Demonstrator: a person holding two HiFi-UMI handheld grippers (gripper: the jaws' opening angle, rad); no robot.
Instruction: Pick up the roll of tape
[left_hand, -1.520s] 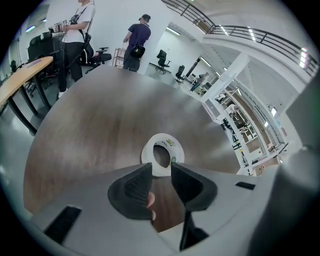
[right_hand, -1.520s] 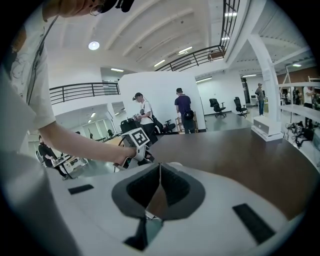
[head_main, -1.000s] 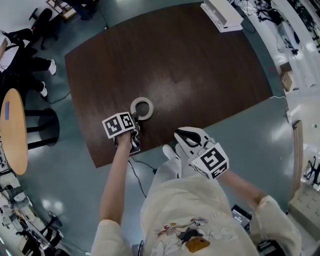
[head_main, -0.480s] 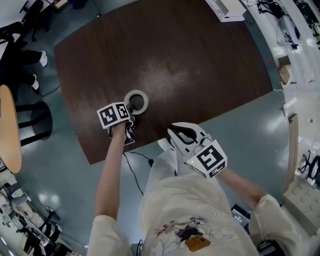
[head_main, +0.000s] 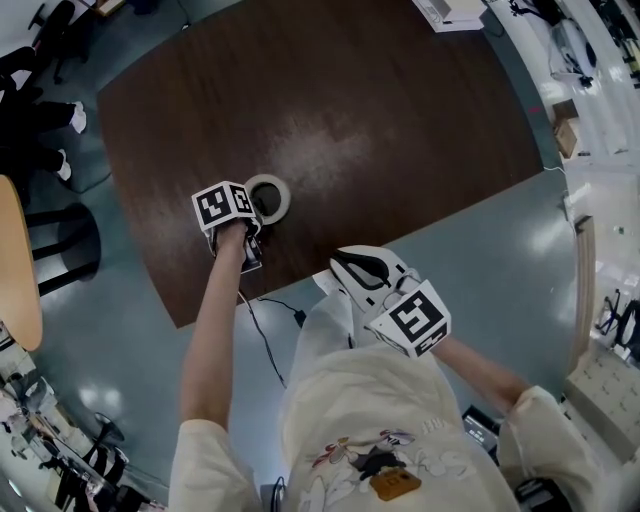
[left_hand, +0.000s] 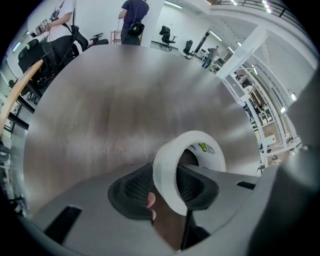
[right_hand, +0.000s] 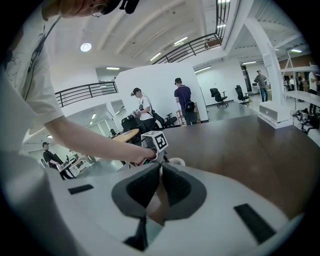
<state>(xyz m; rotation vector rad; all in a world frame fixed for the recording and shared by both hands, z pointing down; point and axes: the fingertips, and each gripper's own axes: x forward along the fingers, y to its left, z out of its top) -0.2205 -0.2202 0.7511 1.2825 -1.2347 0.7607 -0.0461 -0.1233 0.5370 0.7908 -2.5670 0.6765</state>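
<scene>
The roll of tape (head_main: 286, 198), a pale ring, lies flat on the dark wooden table (head_main: 380, 110) near its front edge. My left gripper (head_main: 257, 211) points steeply down over the ring's near side. In the left gripper view the near wall of the tape (left_hand: 172, 155) stands between the jaws of the left gripper (left_hand: 169, 192), one pad outside the ring and one inside. The jaws have just been opening and do not visibly press the wall. My right gripper (head_main: 345, 262) hangs off the table's edge in front of my body. Seen from its own camera, the right gripper (right_hand: 160, 167) is shut and empty, with the tape (right_hand: 176, 161) beyond it.
A white box (head_main: 450, 12) sits at the table's far corner. A black cable (head_main: 270, 320) trails on the floor below the near edge. A round wooden table (head_main: 15, 270) and seated people's legs (head_main: 40, 90) are at the left.
My left gripper has sunk towards the table and closed in on the tape, so its jaws now straddle the ring's near wall. The right gripper has hardly moved.
</scene>
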